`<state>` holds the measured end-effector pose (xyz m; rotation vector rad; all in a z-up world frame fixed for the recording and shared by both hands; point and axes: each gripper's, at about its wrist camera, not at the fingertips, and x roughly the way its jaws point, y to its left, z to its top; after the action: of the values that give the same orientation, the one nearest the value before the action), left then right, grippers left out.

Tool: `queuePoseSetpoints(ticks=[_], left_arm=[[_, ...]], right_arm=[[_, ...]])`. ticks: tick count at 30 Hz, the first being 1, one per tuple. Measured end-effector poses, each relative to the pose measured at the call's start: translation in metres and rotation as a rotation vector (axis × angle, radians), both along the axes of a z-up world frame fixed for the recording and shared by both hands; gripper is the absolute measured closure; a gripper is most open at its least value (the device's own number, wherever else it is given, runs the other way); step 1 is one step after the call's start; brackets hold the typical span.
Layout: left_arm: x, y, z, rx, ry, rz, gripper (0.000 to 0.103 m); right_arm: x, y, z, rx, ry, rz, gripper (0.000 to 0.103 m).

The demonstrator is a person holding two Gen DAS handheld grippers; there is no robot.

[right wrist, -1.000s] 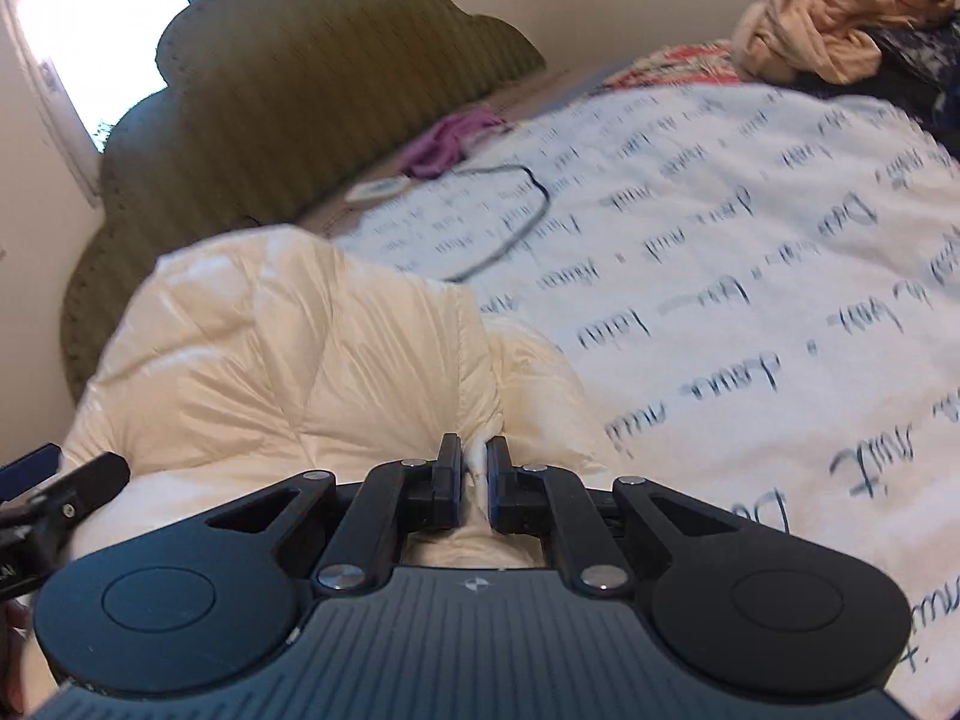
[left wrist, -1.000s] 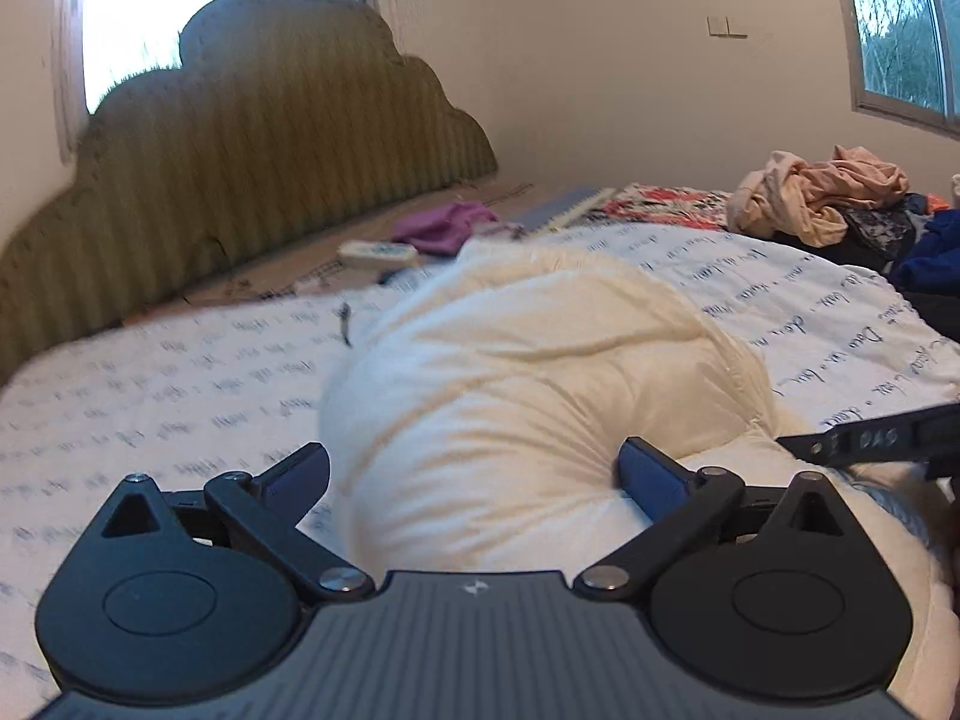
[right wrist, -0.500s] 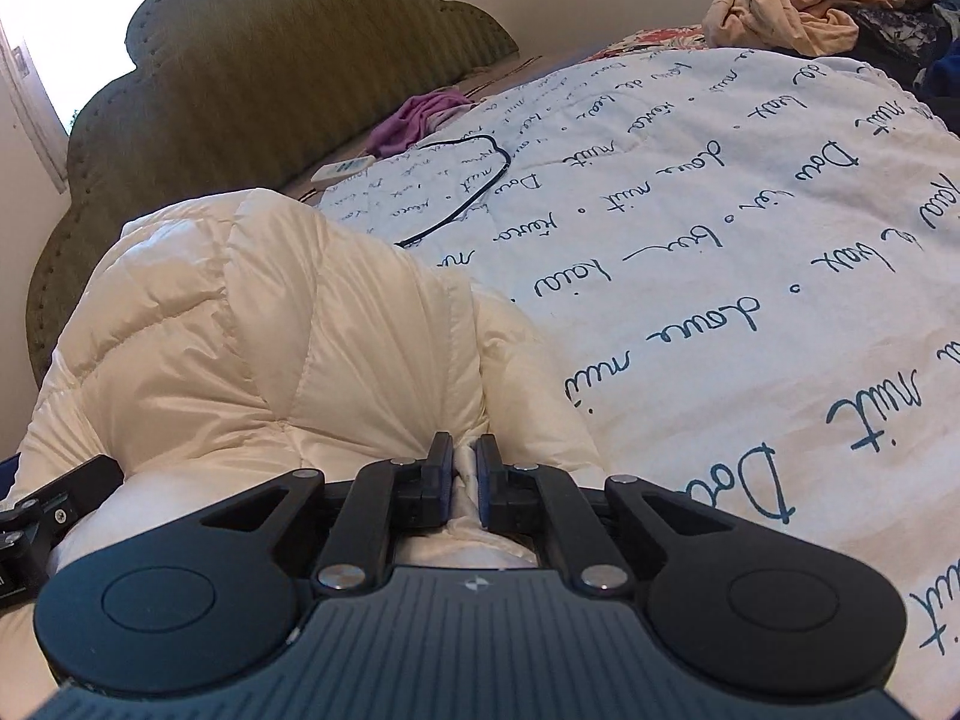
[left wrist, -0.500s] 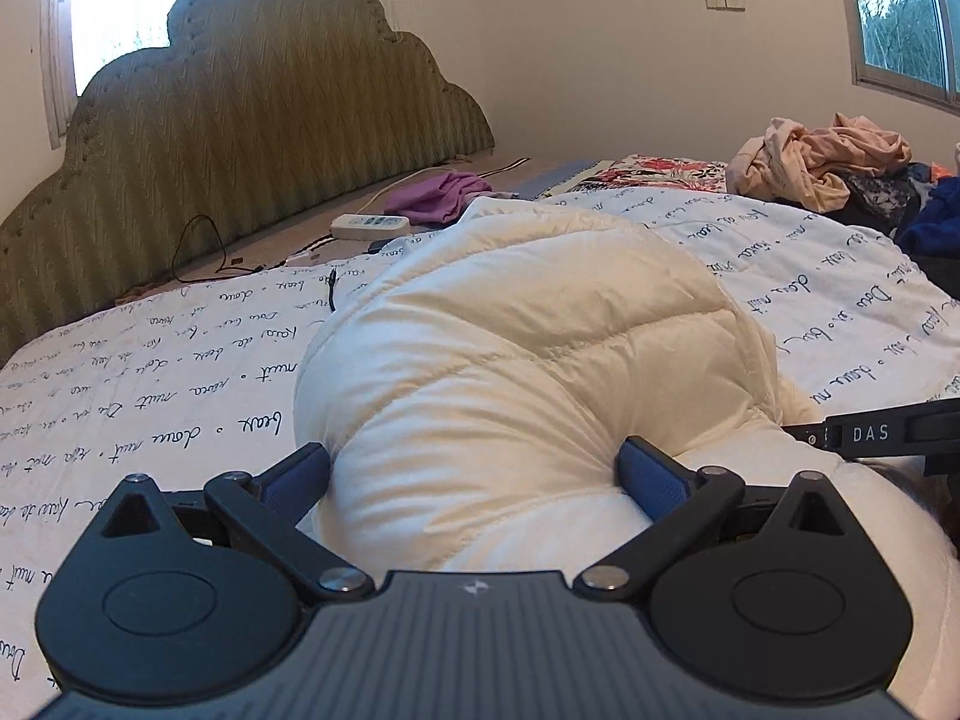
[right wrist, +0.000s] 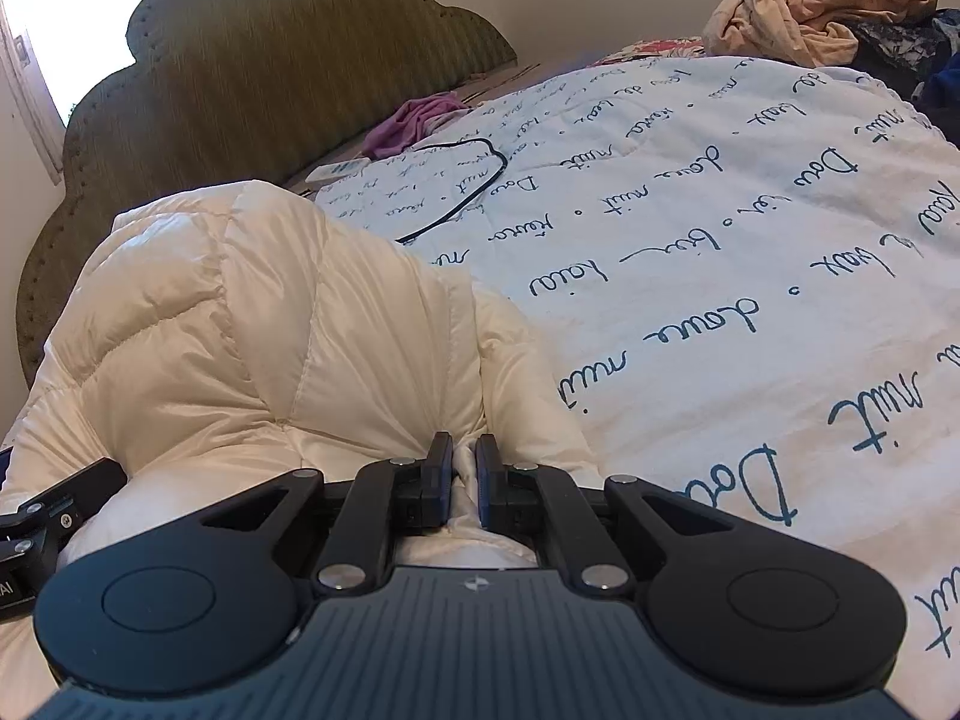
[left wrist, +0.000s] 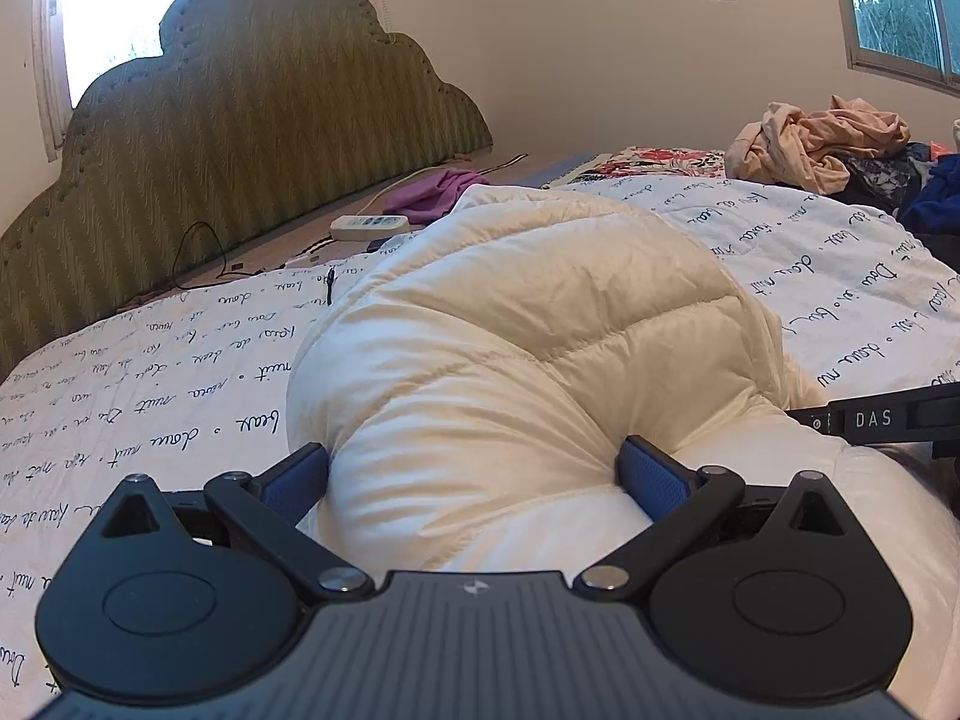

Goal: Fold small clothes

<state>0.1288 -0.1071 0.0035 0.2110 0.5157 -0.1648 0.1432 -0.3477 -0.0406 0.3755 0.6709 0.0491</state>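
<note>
Script-printed bedspread [right wrist: 750, 228], "DAS" on right gripper [left wrist: 873, 419]

Green headboard [left wrist: 252, 138], power strip [left wrist: 369, 227].

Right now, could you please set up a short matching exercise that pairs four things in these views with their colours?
Things:
1. puffy jacket
2. headboard
3. crumpled cloth by the headboard
4. heap of clothes at the far corner

Colours:
A. purple
B. cream
C. peach
D. olive green

Pairs: 1-B, 2-D, 3-A, 4-C
</note>
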Motion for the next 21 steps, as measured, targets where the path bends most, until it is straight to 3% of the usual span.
queuePoseSetpoints(ticks=[5, 7, 9, 11, 17, 21], left_arm=[[-0.004, 0.004, 0.0, -0.018, -0.033, -0.008, 0.0], [-0.008, 0.01, 0.005, -0.04, -0.029, -0.001, 0.0], [-0.013, 0.016, 0.011, -0.061, -0.029, 0.008, 0.0], [-0.02, 0.02, 0.017, -0.069, -0.041, 0.01, 0.0], [-0.042, 0.043, 0.029, -0.13, -0.052, 0.001, 0.0], [-0.034, 0.071, 0.024, -0.32, 0.089, -0.051, 0.0]], right_arm=[[0.0, -0.007, 0.004, 0.046, 0.006, -0.001, 0.083], [-0.003, -0.014, 0.011, 0.092, 0.005, -0.005, 0.065], [-0.011, -0.019, 0.021, 0.13, -0.019, -0.003, 0.028], [-0.021, -0.019, 0.032, 0.129, -0.059, 0.03, 0.015], [-0.035, -0.022, 0.043, 0.013, -0.036, 0.095, 0.004], [-0.032, -0.043, 0.023, 0.121, 0.047, 0.106, 0.0]])
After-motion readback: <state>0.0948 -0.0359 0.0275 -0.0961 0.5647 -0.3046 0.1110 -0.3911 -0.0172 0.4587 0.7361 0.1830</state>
